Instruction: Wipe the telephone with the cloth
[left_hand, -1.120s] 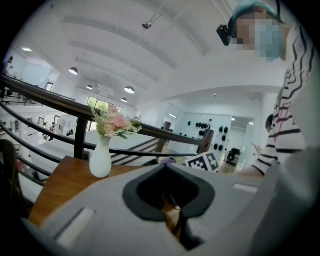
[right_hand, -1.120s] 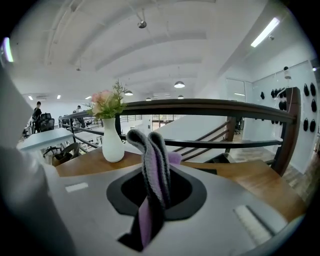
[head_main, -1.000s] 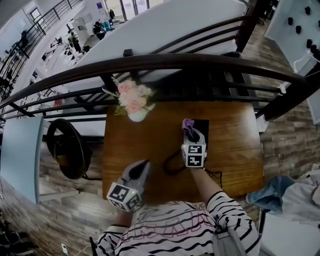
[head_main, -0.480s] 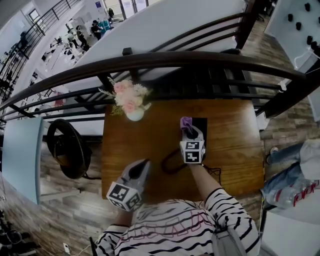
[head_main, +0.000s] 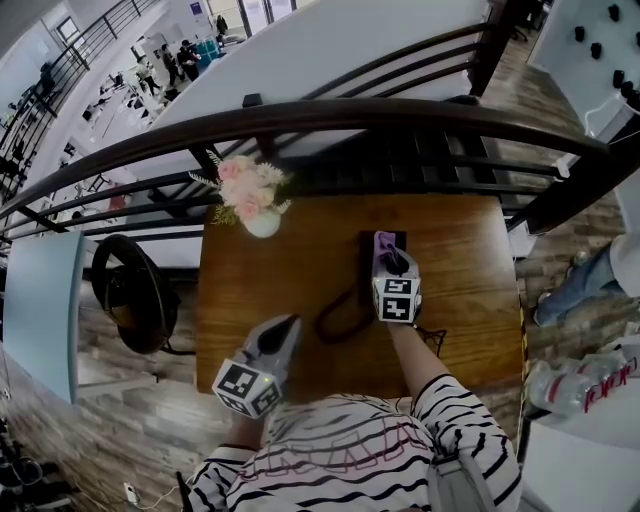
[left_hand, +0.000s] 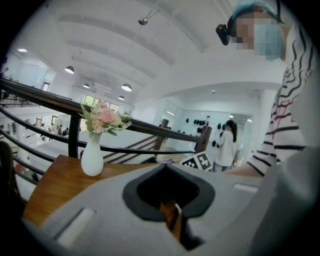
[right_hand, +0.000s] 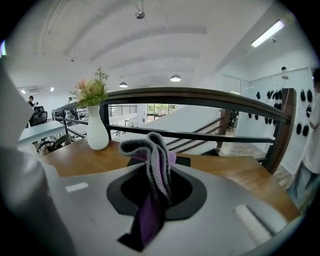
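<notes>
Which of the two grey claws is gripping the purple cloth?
The right claw, shut on the purple-and-grey knitted cloth over the black telephone; the left claw hangs near the front edge of the wooden table with no cloth.

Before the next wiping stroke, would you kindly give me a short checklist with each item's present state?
1. Cloth clamped in the right gripper: ok.
2. Right gripper above the telephone: ok.
3. Cloth touching the telephone: cannot tell.
4. Left gripper shut, empty, away from the telephone: ok.
5. Vase well apart from the wiping path: ok.
</notes>
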